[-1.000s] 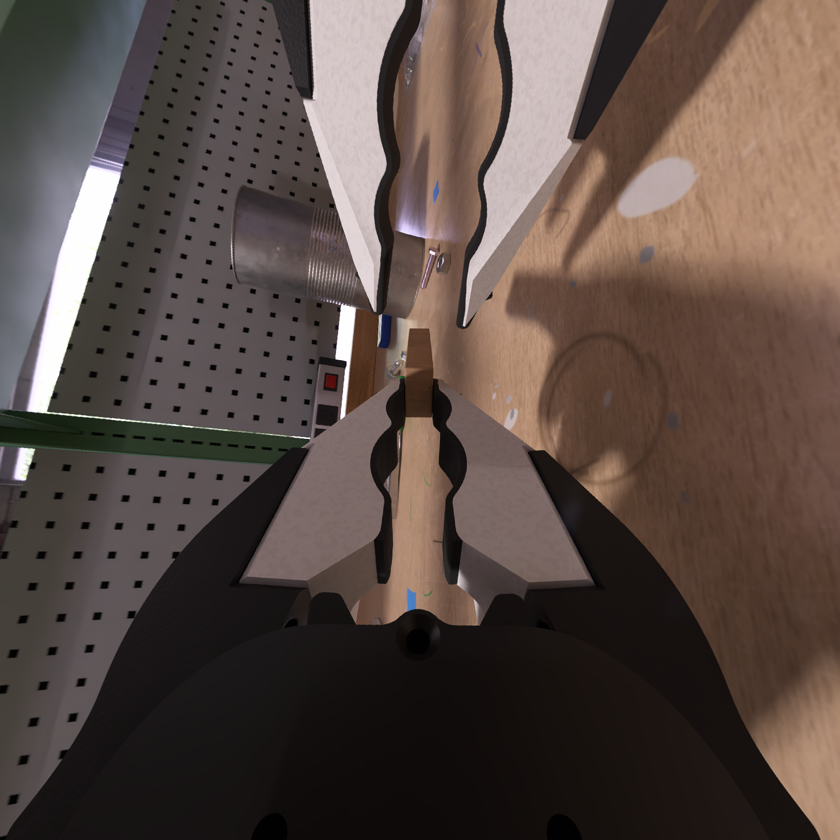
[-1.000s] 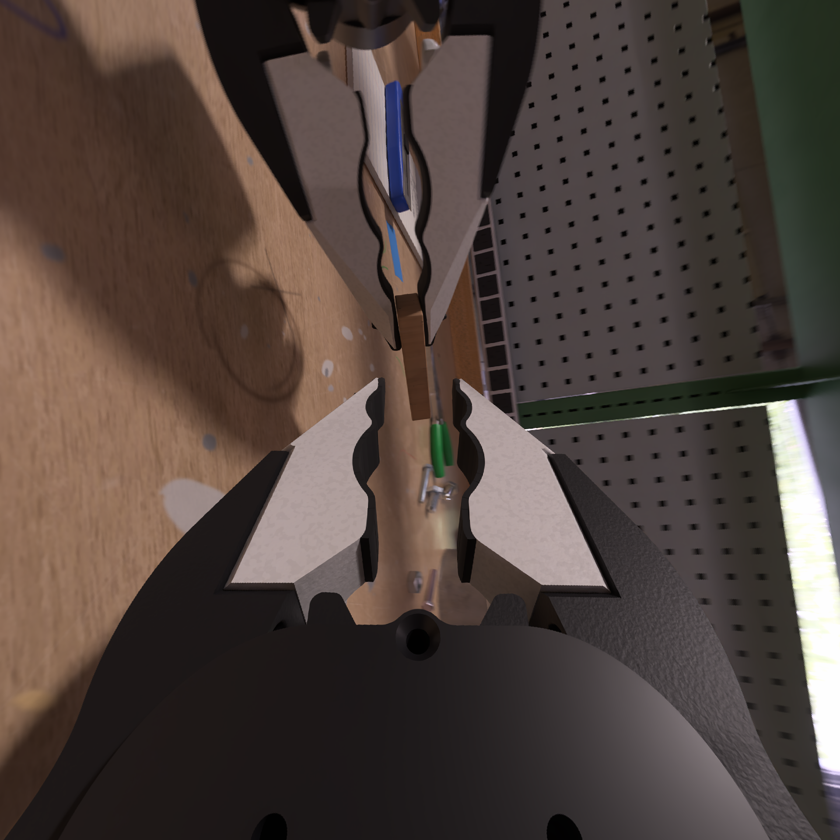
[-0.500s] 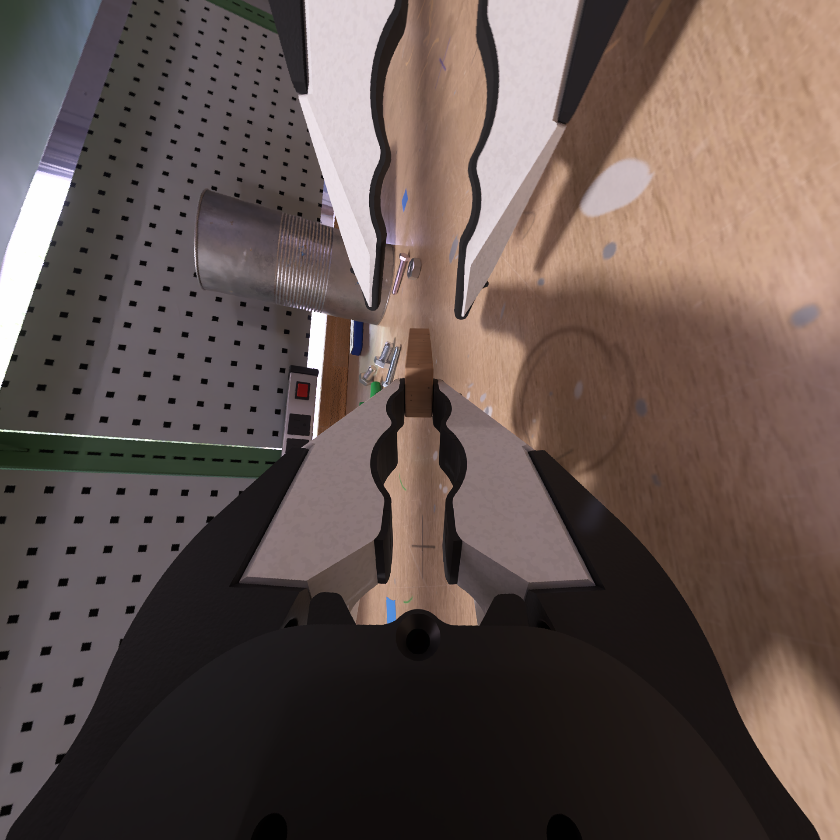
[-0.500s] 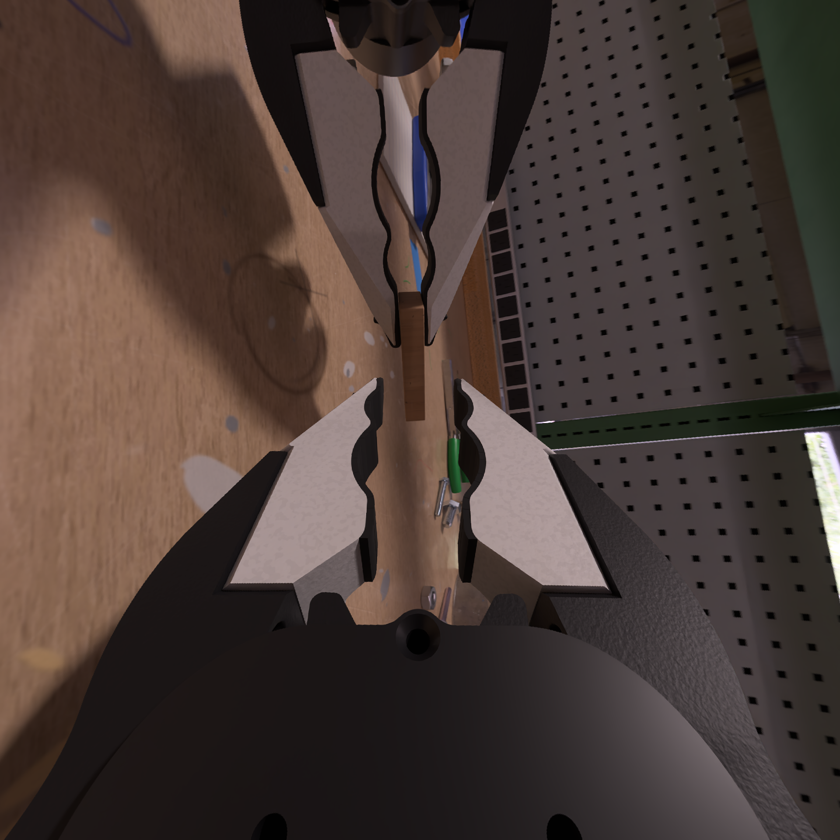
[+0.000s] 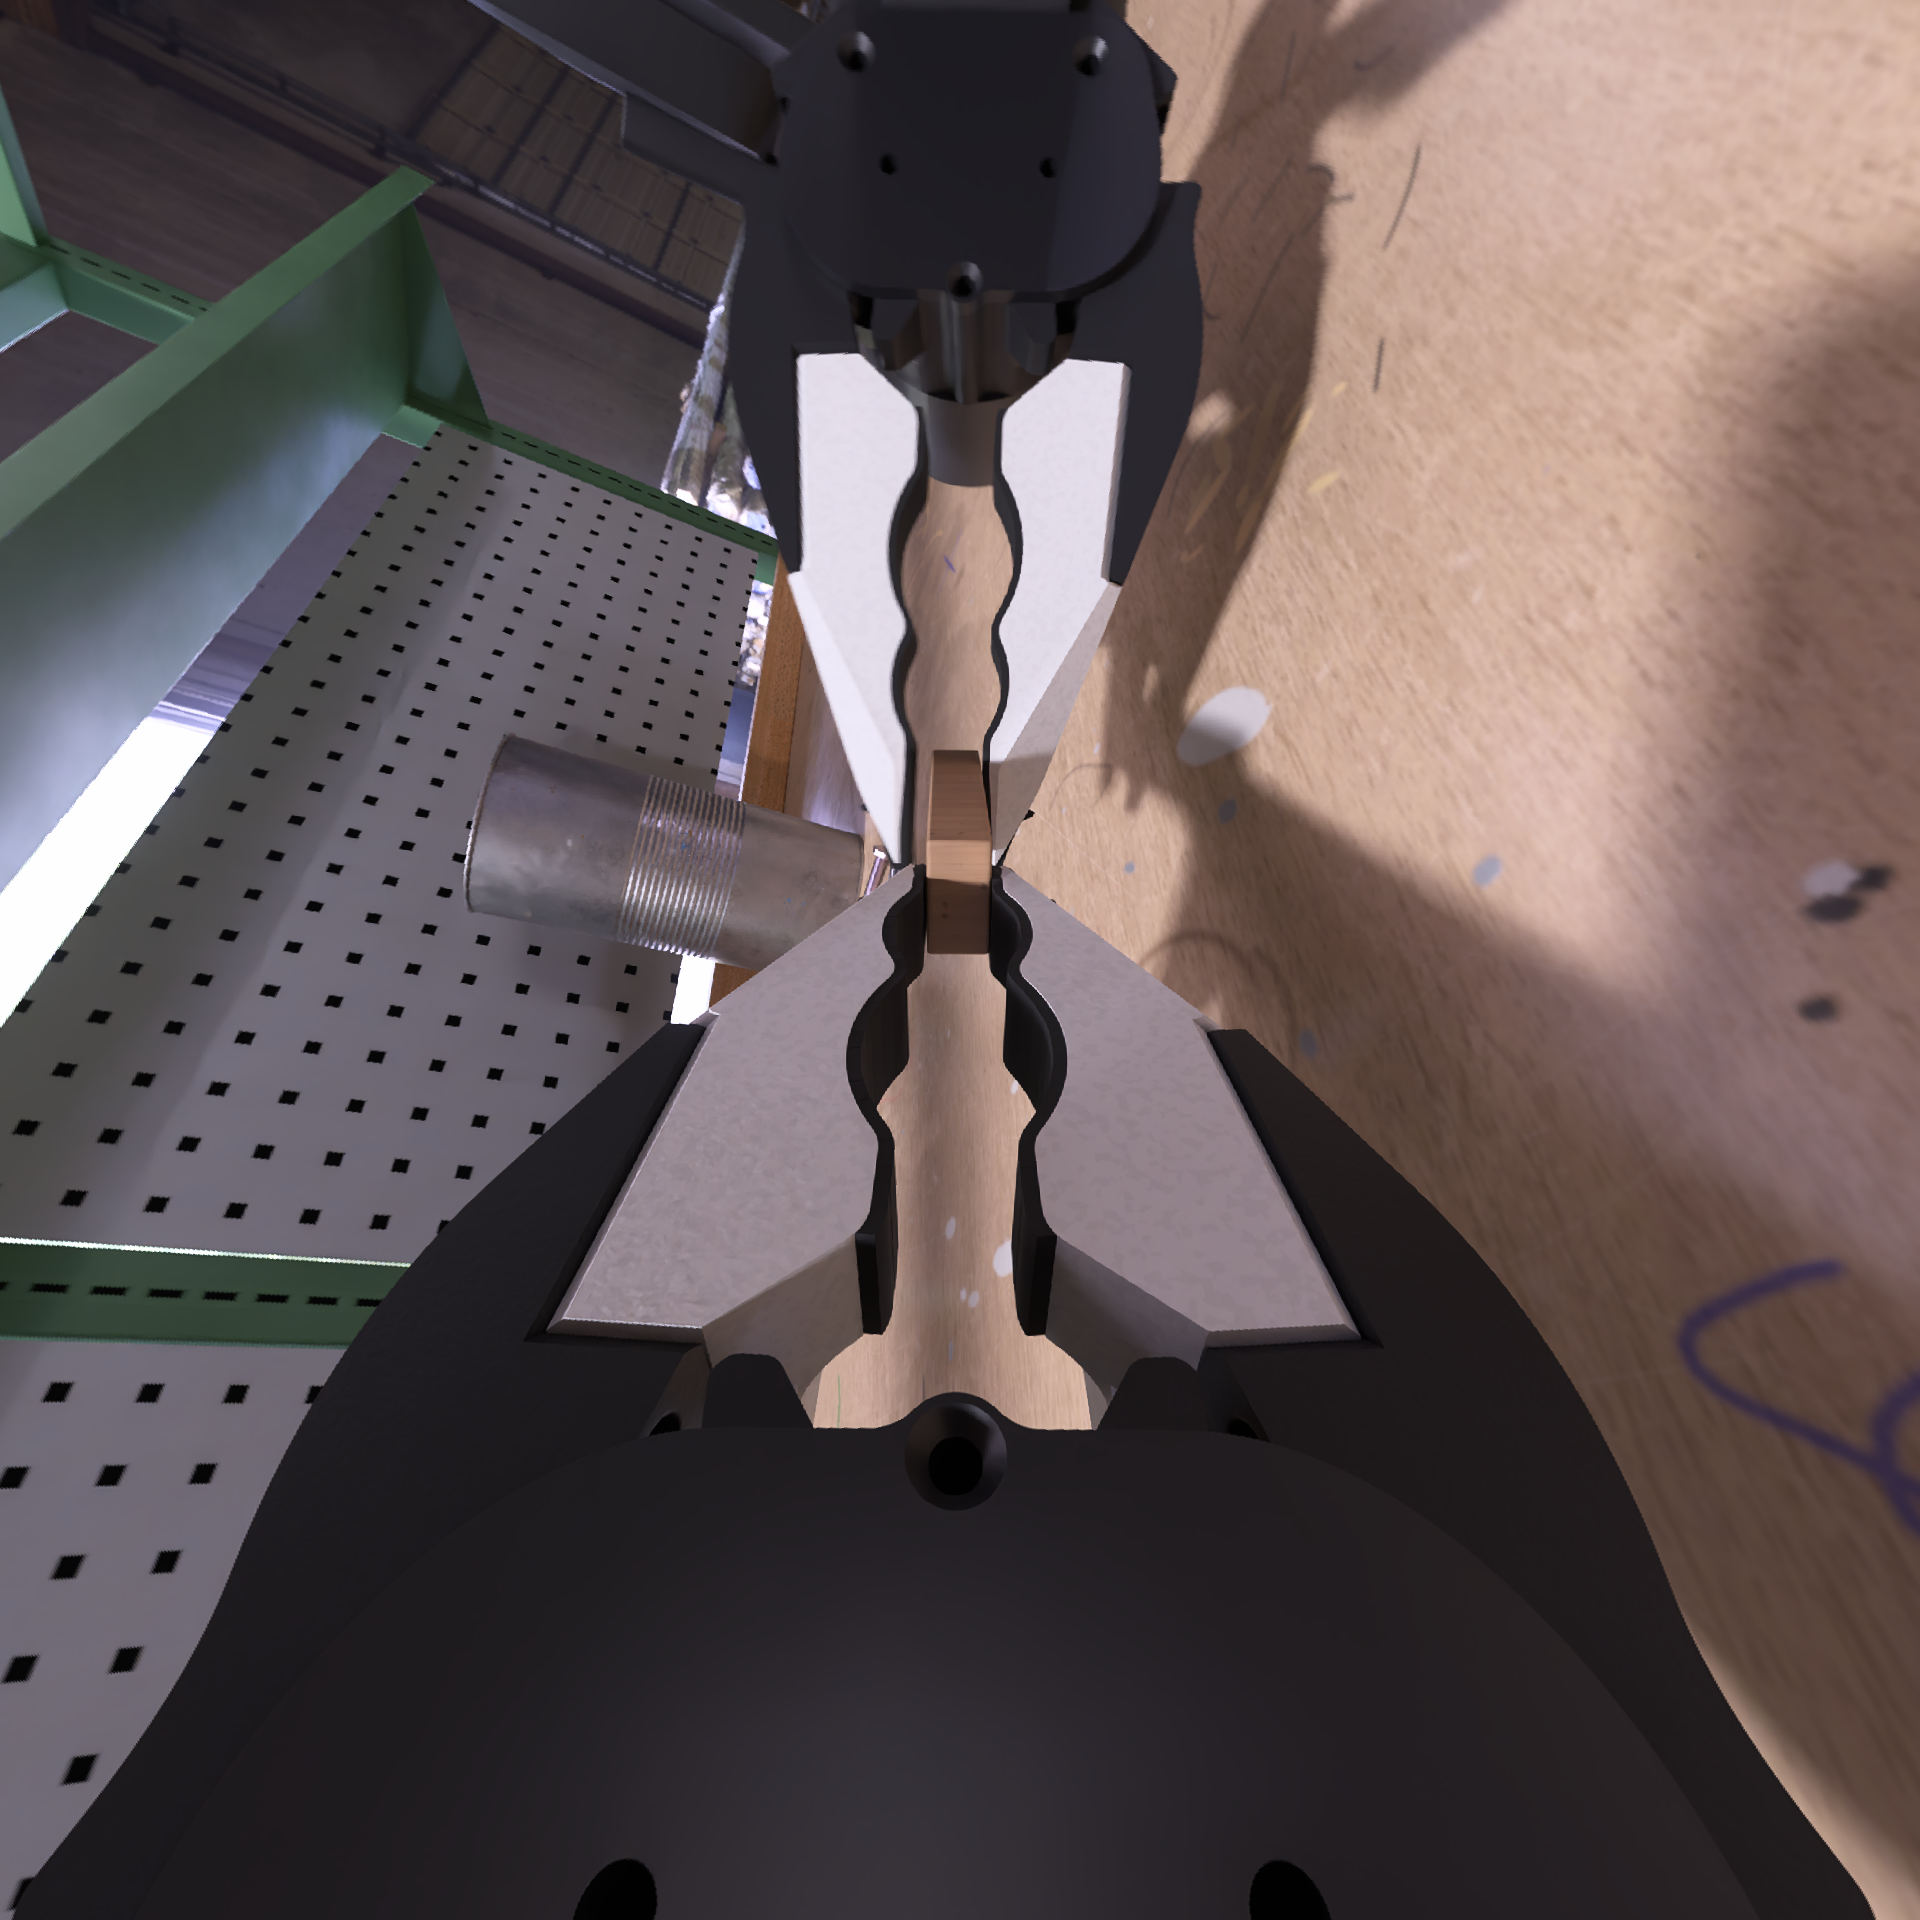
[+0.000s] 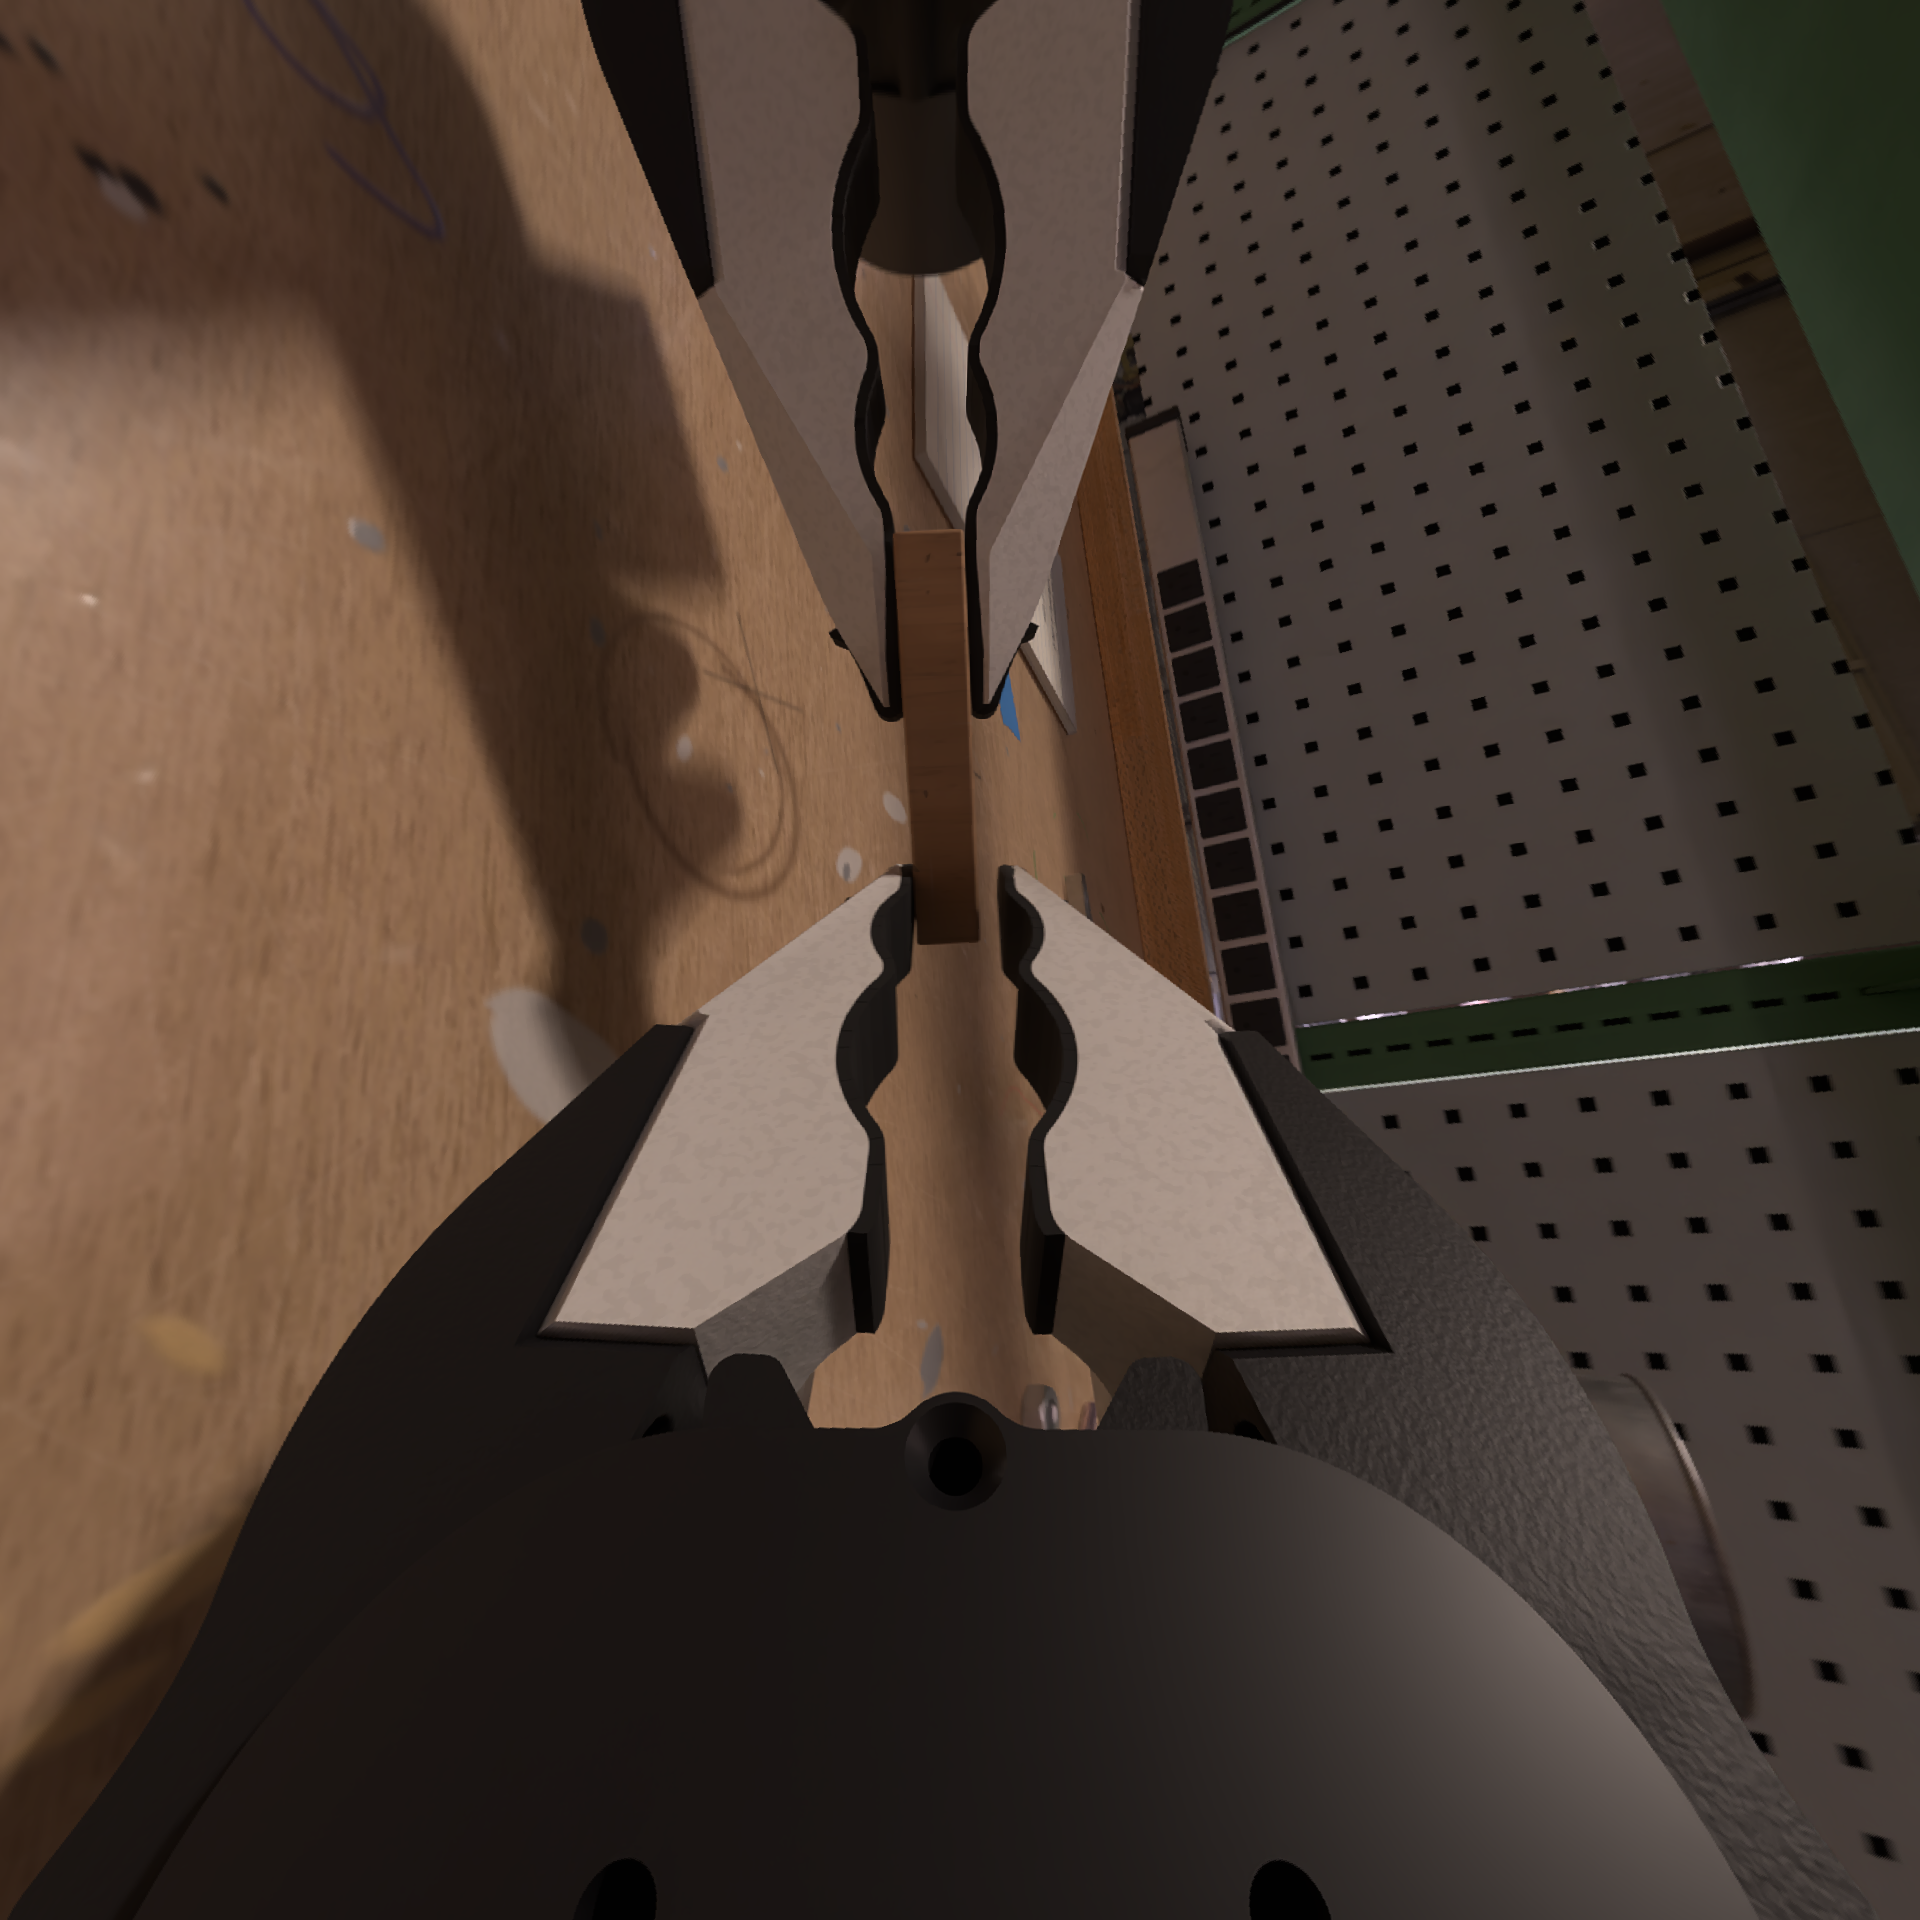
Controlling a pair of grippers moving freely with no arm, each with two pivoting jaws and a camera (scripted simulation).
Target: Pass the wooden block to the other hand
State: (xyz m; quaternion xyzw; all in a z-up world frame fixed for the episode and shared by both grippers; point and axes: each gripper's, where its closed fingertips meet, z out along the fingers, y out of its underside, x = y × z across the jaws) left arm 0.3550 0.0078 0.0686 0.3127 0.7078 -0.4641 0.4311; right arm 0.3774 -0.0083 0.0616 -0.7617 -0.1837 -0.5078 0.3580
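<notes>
A slim wooden block [image 5: 956,862] is held in the air over the workbench. My left gripper [image 5: 956,896] is shut on one end of it; in the right wrist view it comes in from the top [image 6: 930,707], clamped on the block [image 6: 940,769]. My right gripper [image 6: 953,883] faces it tip to tip. Its jaws stand narrowly apart around the block's other end: one finger [image 6: 883,914] touches the wood, and a small gap shows at the other. In the left wrist view the right gripper [image 5: 954,840] flanks the block's far end.
The wooden benchtop [image 5: 1507,935] lies behind both grippers, with paint spots and pen marks. A metal threaded pipe [image 5: 623,862] stands near the white pegboard wall [image 5: 312,1039]. A green steel frame [image 5: 208,499] and a power strip [image 6: 1216,790] run along the bench's back edge.
The right gripper has moved in so the block's free end sits between its fingertips, and its jaws have narrowed. The left gripper still holds the block.
</notes>
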